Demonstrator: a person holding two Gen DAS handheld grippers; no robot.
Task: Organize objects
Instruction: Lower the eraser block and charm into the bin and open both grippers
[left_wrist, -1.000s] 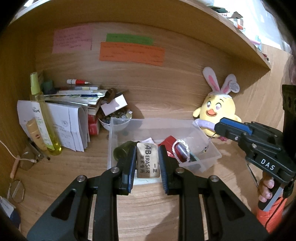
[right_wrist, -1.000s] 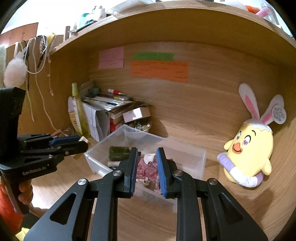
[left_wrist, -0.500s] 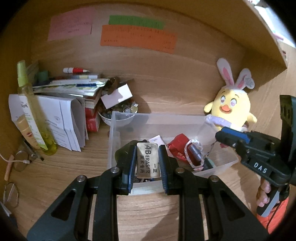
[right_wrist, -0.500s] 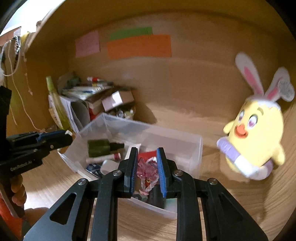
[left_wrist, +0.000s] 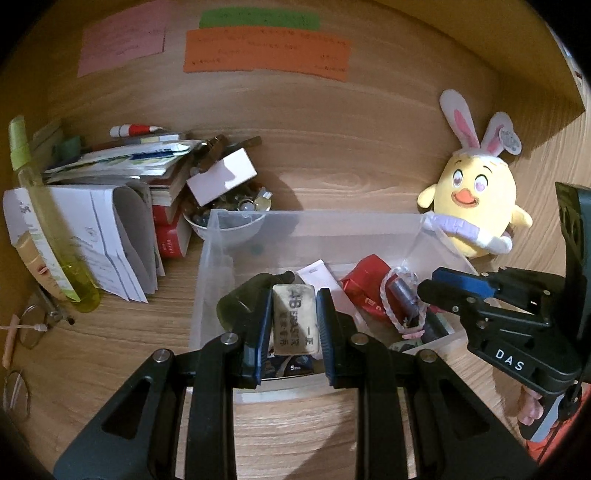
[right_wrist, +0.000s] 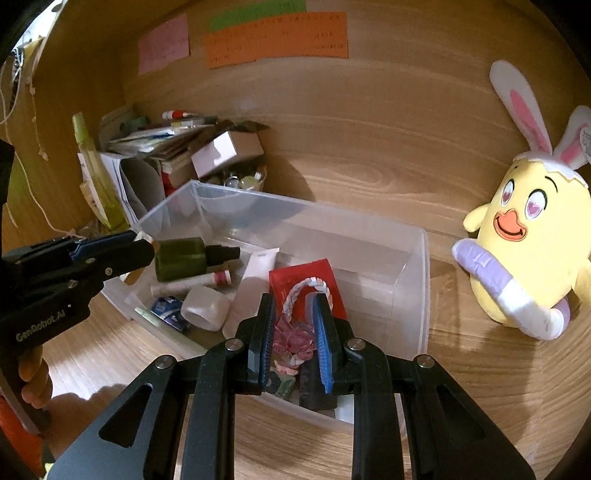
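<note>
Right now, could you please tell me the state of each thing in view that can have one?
left gripper: jaws shut on the 4B eraser, above the bin.
right gripper: jaws shut on the pink hair tie.
clear plastic bin: lidless, partly filled.
dark green bottle: capped, lying in the bin.
chick plush: upright outside the bin.

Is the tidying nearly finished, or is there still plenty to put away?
Partly done. The clear bin already holds a dark green bottle, a red packet and tubes. In hand: the left tool grips an eraser, the right tool a pink charm, both over the bin. The paper pile and yellow spray bottle remain outside.
</note>
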